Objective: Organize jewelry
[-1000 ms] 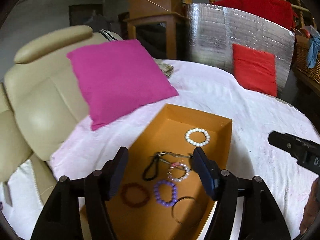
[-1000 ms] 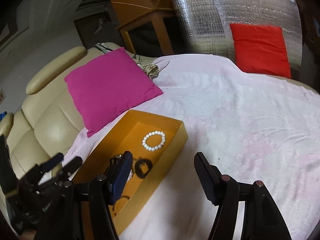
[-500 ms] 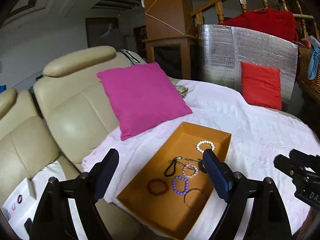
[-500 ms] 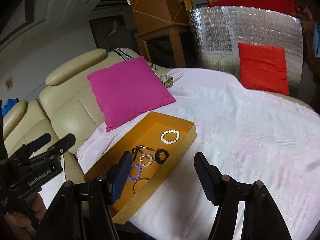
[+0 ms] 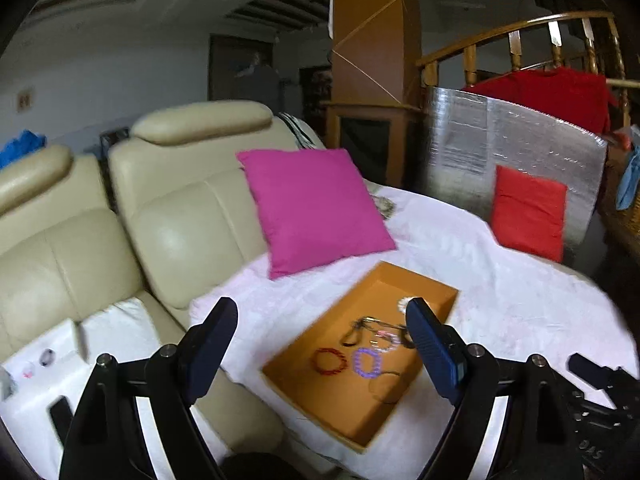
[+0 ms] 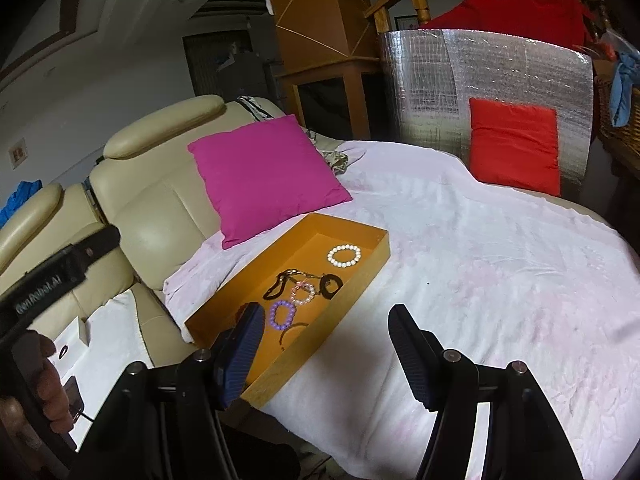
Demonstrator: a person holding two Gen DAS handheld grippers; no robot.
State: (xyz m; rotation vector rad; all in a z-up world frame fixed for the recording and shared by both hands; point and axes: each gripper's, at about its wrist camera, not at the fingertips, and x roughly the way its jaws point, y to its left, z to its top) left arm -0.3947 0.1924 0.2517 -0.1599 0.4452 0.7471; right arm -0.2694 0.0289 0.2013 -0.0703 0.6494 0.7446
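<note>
A pale pink blanket [image 6: 480,260] covers the round bed beside the cream sofa [image 5: 160,216]. The orange tray [image 6: 362,276] of bracelets lies near its edge, long axis probably toward the magenta pillow [image 6: 260,176]. Left gripper [image 5: 320,344] and right gripper [image 6: 326,344] hover wide, empty.

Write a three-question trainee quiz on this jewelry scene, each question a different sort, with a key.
1. True or false: the white bead bracelet lies inside the orange tray.
2. Multiple choice: the magenta pillow leans against A) the cream sofa B) the foil panel C) the railing.
3. Fill in: both the left tongs and the right tongs are ____ and hold nothing.

Key: 1 true; 2 A; 3 open.
</note>
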